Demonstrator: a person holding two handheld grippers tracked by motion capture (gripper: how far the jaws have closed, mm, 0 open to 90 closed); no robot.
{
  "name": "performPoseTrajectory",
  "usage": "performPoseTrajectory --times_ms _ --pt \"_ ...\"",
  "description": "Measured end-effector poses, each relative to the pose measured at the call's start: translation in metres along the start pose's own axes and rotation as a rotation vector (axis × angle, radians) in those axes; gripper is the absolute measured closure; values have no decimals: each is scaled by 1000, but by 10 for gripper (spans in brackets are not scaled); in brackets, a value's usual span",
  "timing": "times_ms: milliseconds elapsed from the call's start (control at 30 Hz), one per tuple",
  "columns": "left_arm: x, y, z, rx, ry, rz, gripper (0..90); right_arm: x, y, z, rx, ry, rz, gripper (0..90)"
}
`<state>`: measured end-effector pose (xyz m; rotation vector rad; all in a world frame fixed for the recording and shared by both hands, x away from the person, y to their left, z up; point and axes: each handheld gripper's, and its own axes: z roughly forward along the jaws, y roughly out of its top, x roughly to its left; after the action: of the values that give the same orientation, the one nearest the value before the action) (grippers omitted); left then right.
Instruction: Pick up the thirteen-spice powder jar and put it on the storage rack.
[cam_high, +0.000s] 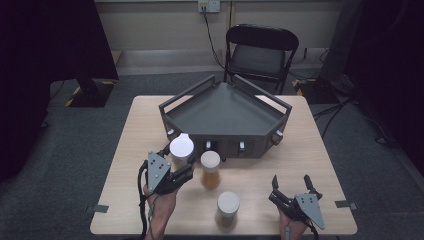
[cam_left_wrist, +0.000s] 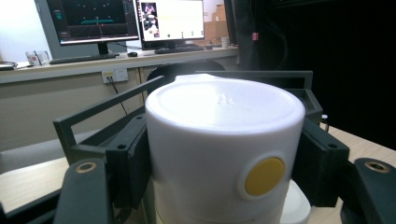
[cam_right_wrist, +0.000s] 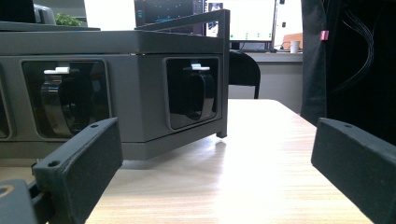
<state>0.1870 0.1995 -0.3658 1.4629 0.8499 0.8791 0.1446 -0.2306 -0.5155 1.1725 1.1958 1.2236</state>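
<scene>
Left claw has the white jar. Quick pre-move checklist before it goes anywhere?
1. Left claw shut on white jar, jaws on both sides: ok.
2. Lid seated on that jar: ok.
3. Jar clear of the table: cannot tell.
4. Grey tray top bare, room to set down: ok.
5. Amber jar stands close beside the grip: not ok, mind it.
6. Right claw open, holding nothing, apart from the third jar: ok.

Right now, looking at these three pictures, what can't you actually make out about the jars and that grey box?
- White-lidded jar in the left gripper: left gripper view, the lid and jaws cover its contents and base.
- Near jar: high view, contents too dim and small to tell.
- Grey tray unit: right gripper view, dark shapes behind its front windows are unclear, and its left part is cut off by the frame edge.
</scene>
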Motion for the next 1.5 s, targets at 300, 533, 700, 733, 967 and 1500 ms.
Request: performPoseTrajectory --times_ms 300,533,700,733,967,1500 --pt "7 14 17 -3 -14 -10 311 0 0 0 0 1 0 9" --pt "11 23 33 -4 -17 -18 311 -1 0 0 0 4 0 9" --pt "13 31 42 0 -11 -10 311 -2 0 0 1 11 -1 9" --pt "13 32 45 -4 -10 -13 311 -2 0 0 1 11 -1 9" --pt "16 41 56 -6 3 -20 311 -2 0 -1 1 12 0 9" --pt "18 57 83 -4 7 -23 311 -3 0 -1 0 16 0 9"
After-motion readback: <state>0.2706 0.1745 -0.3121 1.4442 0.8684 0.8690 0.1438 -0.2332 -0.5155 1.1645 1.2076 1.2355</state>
